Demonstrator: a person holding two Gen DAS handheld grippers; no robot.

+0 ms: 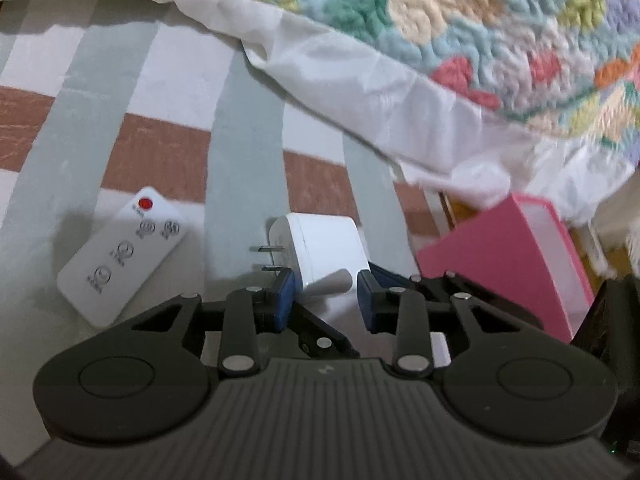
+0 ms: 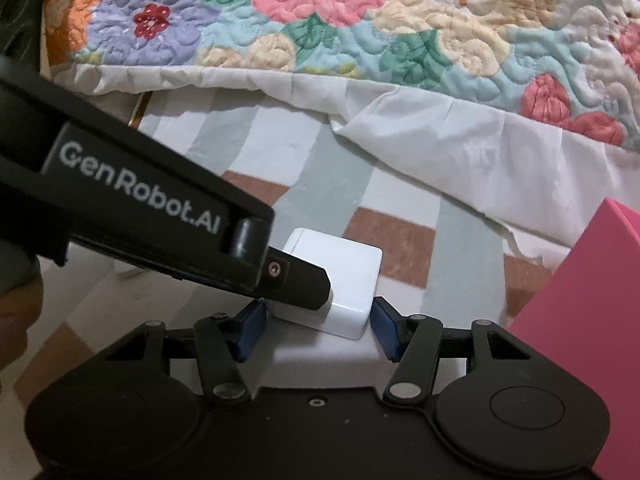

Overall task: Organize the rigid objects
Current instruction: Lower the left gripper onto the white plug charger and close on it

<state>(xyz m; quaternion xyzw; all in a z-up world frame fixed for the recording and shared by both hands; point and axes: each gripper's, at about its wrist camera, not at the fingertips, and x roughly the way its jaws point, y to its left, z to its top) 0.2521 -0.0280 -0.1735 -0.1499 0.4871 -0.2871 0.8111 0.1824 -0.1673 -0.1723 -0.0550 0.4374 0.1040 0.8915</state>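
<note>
A white plug adapter [image 1: 320,250] with two metal prongs lies on the striped sheet. My left gripper [image 1: 326,298] is open, its blue pads on either side of the adapter's near end. In the right wrist view the same adapter [image 2: 344,276] sits between the open pads of my right gripper [image 2: 316,326], which do not clearly touch it. The left gripper's black body [image 2: 132,208] crosses that view and its finger tip covers the adapter's left side. A white remote [image 1: 120,254] with a red button lies left of the adapter.
A pink box [image 1: 516,256] stands to the right of the adapter, also seen in the right wrist view [image 2: 580,312]. A flowered quilt [image 2: 360,20] with a white underside lies folded along the far side of the striped sheet [image 1: 160,152].
</note>
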